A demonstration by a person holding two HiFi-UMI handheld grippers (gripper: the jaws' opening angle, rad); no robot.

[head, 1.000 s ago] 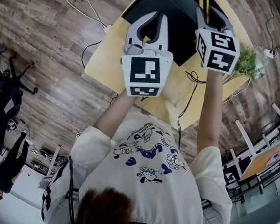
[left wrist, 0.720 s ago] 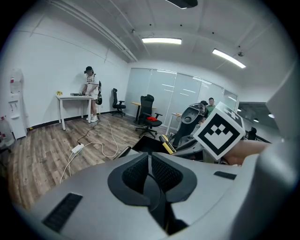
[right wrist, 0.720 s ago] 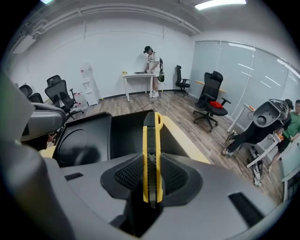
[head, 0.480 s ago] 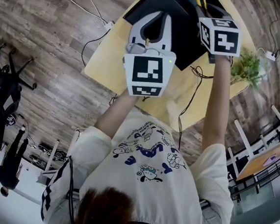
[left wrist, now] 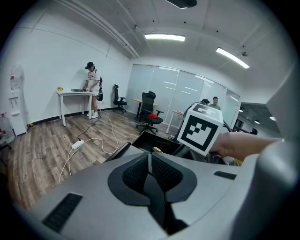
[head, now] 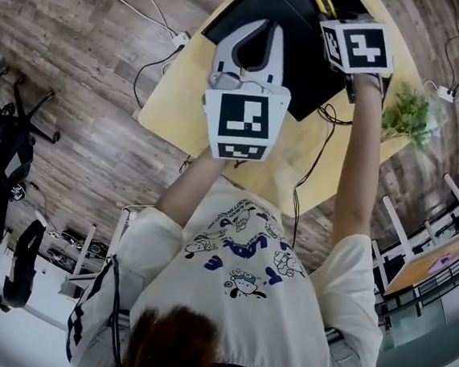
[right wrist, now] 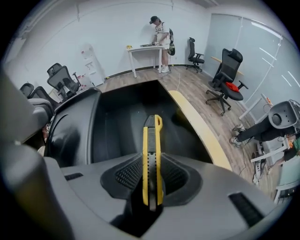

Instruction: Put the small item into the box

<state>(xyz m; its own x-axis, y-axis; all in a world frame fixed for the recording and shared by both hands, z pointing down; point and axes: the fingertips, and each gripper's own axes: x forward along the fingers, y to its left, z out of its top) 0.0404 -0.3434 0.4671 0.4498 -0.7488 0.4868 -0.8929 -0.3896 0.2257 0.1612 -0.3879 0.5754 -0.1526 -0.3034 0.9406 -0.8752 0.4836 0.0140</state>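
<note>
Right hand-held gripper (right wrist: pixel 151 177): clamped on a yellow utility knife (right wrist: pixel 151 140), which stands lengthwise between the pads (tip pointing away) over the open box.
Left hand-held gripper (left wrist: pixel 150 171): clenched on nothing, pads meeting, held beside the right one above the box's near edge.
Box (head: pixel 258 8): black, open-topped, on the far part of the worktop (head: pixel 173 101).
Plant (head: pixel 406 115): green, at the worktop's right edge.

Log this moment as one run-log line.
right gripper: shut on yellow knife, held over black box | left gripper: shut, empty | status: item not yet released
</note>
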